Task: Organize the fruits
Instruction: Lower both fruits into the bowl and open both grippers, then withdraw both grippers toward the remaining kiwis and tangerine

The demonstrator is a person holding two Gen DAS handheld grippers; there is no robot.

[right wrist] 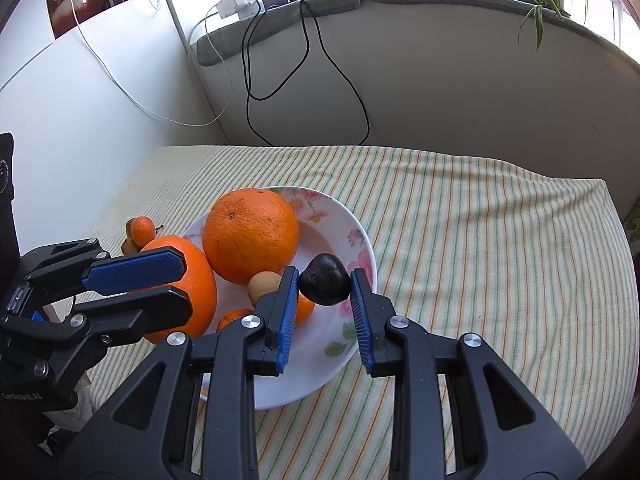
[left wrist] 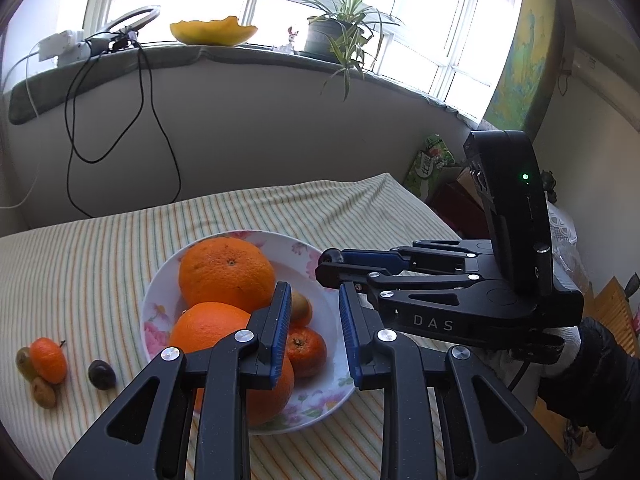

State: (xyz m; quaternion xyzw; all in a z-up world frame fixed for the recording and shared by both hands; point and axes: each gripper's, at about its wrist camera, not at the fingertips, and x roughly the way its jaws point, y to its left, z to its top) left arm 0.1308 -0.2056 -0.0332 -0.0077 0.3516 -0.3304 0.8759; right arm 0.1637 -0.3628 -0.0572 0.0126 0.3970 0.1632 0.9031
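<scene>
A floral white plate (left wrist: 320, 392) (right wrist: 356, 236) on the striped cloth holds two large oranges (left wrist: 226, 274) (right wrist: 250, 234), small mandarins (left wrist: 306, 350) and a small tan fruit (right wrist: 264, 285). My right gripper (right wrist: 325, 285) is shut on a dark round fruit (right wrist: 325, 285) and holds it over the plate's right part. The right gripper also shows in the left wrist view (left wrist: 330, 266). My left gripper (left wrist: 314, 308) is open and empty above the plate. On the cloth left of the plate lie a mandarin (left wrist: 49, 360), another dark fruit (left wrist: 102, 374) and small tan fruits (left wrist: 43, 392).
A wall with hanging black cables (right wrist: 312, 64) runs behind the table. The windowsill holds a potted plant (left wrist: 336, 32), a yellow bowl-like thing (left wrist: 212, 31) and a power strip (left wrist: 64, 46). The table's right edge (left wrist: 420, 200) drops toward boxes and a green bag (left wrist: 430, 164).
</scene>
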